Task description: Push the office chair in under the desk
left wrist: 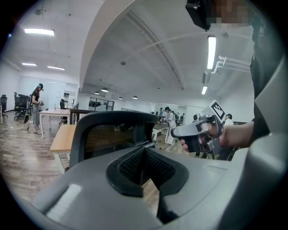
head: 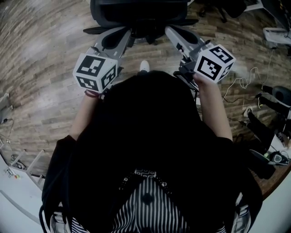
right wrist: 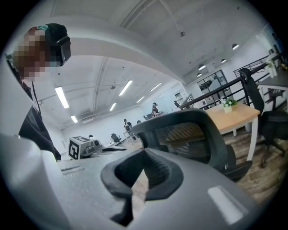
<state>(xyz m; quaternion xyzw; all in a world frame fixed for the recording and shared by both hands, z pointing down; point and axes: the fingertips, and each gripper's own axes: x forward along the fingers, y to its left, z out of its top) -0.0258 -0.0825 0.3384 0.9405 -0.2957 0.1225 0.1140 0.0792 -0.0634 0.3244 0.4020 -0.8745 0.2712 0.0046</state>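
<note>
The left tongs (left wrist: 143,155) and right tongs (right wrist: 144,157), both pressed together and empty, face the office chair (head: 138,11) at the frame's top; pushing its back evenly should keep it straight.

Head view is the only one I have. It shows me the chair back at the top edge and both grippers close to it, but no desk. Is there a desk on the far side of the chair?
Observer: Yes. In the left gripper view a light wooden desk shows beyond the chair, at the left of its back.
Operator: Thank you. Are the jaws open on either gripper?
Observer: No. The left gripper and the right gripper each have their jaws together at the tips in their own views, with nothing between them.
</note>
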